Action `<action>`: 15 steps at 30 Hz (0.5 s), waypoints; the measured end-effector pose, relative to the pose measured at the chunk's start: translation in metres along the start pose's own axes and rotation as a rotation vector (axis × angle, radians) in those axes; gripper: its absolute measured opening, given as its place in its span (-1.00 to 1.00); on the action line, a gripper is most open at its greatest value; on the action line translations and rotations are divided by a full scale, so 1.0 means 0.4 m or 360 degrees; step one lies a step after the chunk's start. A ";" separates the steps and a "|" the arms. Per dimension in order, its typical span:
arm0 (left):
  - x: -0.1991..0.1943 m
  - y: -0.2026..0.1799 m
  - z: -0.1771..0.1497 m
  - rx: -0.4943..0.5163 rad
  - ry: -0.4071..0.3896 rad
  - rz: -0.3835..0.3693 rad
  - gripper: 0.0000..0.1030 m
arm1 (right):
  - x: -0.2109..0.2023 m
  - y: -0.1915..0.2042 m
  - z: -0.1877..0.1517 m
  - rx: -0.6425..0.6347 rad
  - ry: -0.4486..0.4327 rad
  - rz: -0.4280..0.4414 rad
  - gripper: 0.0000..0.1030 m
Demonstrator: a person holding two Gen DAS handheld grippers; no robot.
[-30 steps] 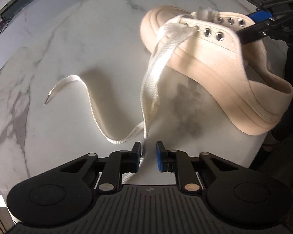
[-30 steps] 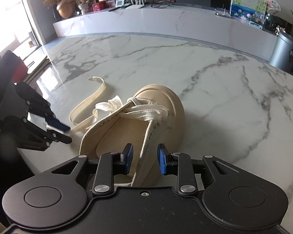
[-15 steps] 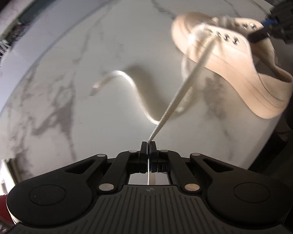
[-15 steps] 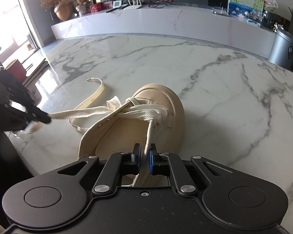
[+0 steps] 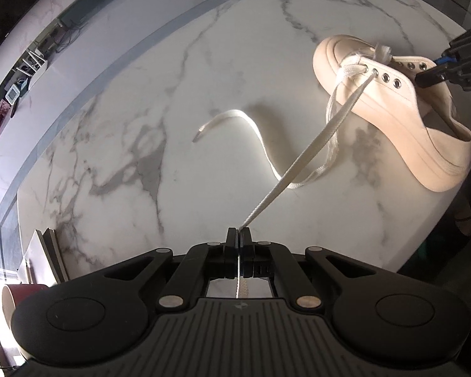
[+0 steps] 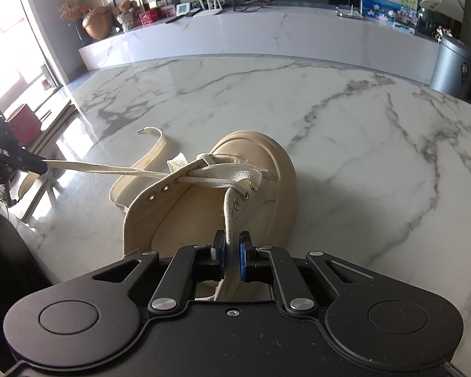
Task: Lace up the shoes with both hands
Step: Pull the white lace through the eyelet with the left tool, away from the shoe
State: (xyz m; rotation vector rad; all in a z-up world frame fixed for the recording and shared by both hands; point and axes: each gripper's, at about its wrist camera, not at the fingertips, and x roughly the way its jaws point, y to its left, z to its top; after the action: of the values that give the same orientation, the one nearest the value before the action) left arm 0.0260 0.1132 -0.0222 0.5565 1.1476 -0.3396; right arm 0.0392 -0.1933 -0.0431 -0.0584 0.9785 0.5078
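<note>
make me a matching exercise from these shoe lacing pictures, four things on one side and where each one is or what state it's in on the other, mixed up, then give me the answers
Things:
1. left gripper
2. right gripper
3. loose lace end
4. shoe

States:
A. lies slack in a curve on the marble table
B. shut on a lace strand pulled taut from the shoe's left eyelet row
C. rests on the table, only its front eyelets laced
D. closed around a strand rising from the right eyelet row, above the shoe's opening

Pairs: 1-B, 2-D, 3-A, 4-C
</note>
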 end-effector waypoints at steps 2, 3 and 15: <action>0.004 -0.011 0.001 0.0018 0.0008 -0.0017 -1.00 | -0.001 0.000 -0.001 -0.0001 -0.0003 -0.0001 -0.88; 0.007 -0.015 0.000 0.0022 0.0011 -0.0026 -1.00 | -0.002 -0.001 -0.002 -0.0002 -0.0004 -0.0002 -0.88; 0.113 -0.061 -0.002 0.0094 0.0118 -0.0201 -0.84 | 0.002 0.002 0.001 -0.0034 0.0009 -0.0008 -0.86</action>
State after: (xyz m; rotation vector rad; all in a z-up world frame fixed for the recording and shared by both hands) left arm 0.0299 0.0951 -0.0702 0.5530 1.2506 -0.4661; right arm 0.0397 -0.1922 -0.0434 -0.0812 0.9785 0.5139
